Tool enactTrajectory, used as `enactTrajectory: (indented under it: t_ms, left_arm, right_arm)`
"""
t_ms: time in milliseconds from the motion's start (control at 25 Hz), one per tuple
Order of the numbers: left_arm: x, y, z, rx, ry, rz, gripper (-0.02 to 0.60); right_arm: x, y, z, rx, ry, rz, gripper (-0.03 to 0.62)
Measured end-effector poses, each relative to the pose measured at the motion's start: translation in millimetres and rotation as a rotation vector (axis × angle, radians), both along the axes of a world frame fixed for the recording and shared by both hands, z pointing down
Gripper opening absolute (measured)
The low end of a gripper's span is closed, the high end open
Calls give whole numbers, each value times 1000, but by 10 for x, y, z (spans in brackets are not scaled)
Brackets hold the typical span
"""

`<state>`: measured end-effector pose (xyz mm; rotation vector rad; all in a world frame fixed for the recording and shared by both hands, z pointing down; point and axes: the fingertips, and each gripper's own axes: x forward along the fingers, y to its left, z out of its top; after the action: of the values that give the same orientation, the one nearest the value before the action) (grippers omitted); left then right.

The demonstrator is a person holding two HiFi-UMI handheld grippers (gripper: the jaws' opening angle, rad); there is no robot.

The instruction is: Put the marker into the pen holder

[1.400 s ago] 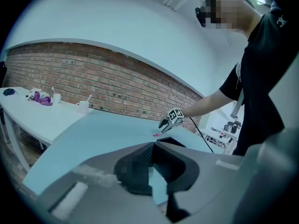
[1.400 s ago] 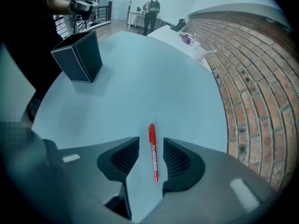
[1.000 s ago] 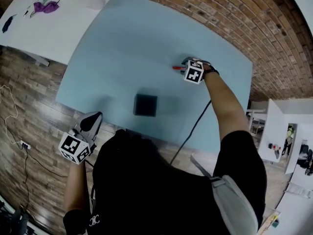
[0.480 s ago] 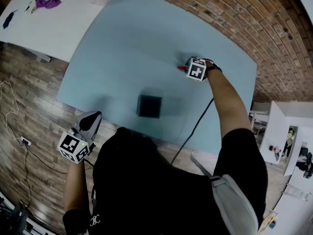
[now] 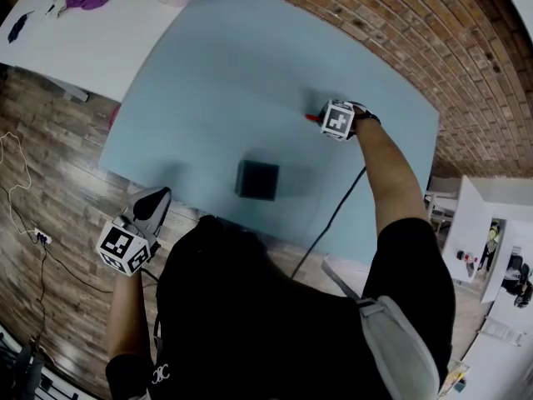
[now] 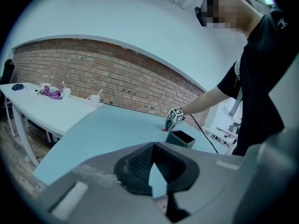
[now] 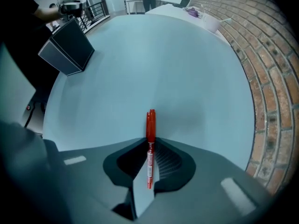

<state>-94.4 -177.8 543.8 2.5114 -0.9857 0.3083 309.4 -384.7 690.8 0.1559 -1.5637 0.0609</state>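
The marker [image 7: 150, 125] lies flat on the blue desk [image 5: 250, 73], beyond the pen holder [image 5: 256, 180] on the side nearer the brick wall and a little off to the right of it, well apart from it. The right gripper [image 7: 149, 146] points straight down over it, and its jaws have just been closing. They now pinch the marker's white barrel just below the red cap, with the cap sticking out past the tips. The marker looks to be resting on the desk, not lifted yet.

The left gripper [image 6: 154, 164] hangs on the near side of the pen holder, off the desk's edge, with its jaws together and nothing between them.

By my reckoning the marker is light and stiff, a thin round plastic tube, so it needs little force. Being smooth, it could roll or swivel in the jaws if pinched off-centre. The hold along the barrel seems sensible. It will have to be tipped upright before it goes over the pen holder's open top, and a grip nearer one end would leave more length free to drop in.
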Motion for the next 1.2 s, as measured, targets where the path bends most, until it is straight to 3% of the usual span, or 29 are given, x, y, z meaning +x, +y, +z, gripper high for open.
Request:
enactTrajectory:
  t_ms: [440, 640, 840, 1200]
  left_arm:
    - [-18, -40, -18, 8, 1, 25, 6]
    - [48, -93, -51, 31, 16, 48, 5]
    - [165, -130, -126, 54, 30, 97, 5]
    - [360, -260, -319, 112, 50, 159, 5]
  right_arm:
    - [-72, -33, -159, 91, -125, 158, 49]
    - [-183, -54, -404, 150, -190, 168, 49]
    - [-134, -64, -757, 261, -225, 216, 49]
    - [-149, 185, -1305, 401, -440, 357, 49]
